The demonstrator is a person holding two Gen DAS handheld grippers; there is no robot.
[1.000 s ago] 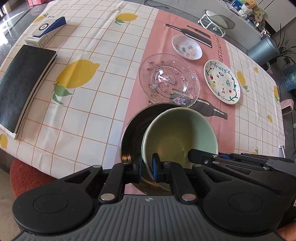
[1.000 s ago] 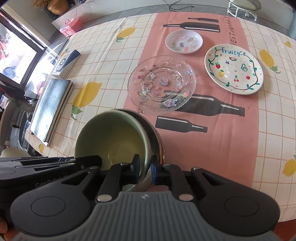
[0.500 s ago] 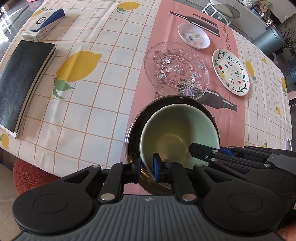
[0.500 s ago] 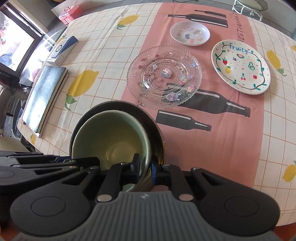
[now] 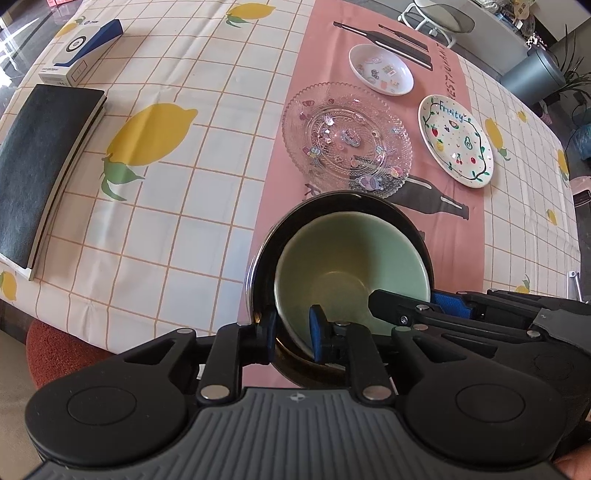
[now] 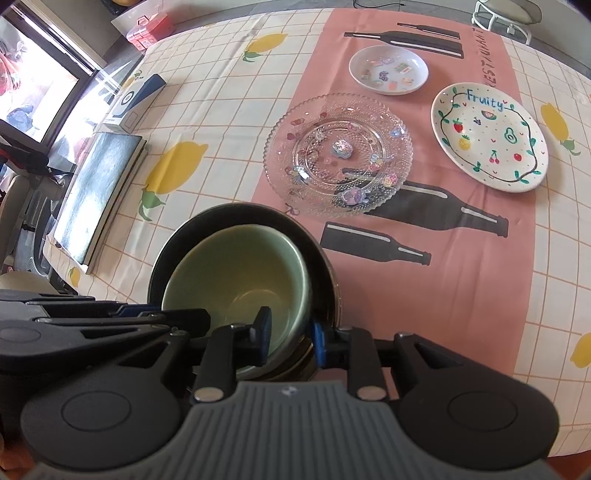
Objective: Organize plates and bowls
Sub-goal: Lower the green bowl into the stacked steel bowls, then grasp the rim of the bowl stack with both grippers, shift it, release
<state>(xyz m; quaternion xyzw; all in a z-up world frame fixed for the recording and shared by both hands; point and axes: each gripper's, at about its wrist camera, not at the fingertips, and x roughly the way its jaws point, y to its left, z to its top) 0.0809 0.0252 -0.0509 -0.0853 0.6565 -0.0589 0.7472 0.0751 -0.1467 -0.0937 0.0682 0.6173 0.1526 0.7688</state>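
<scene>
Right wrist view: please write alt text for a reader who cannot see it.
A pale green ceramic bowl sits nested in a larger black bowl at the near edge of the lemon-print tablecloth; the right gripper straddles the green rim, jaws opening. Beyond lie a clear glass plate, a white fruit-painted plate and a small white dish.

A dining table in a home, spread with a lemon-print checked cloth and a pink runner printed with bottles. Ahead of the fingers lie a clear glass plate, a hand-painted plate lettered "Fruity" and a small white dish. Off to the left sit a dark book and a blue-and-white box. Beyond the far edge stand a white stool, a grey bin and a potted plant.
</scene>
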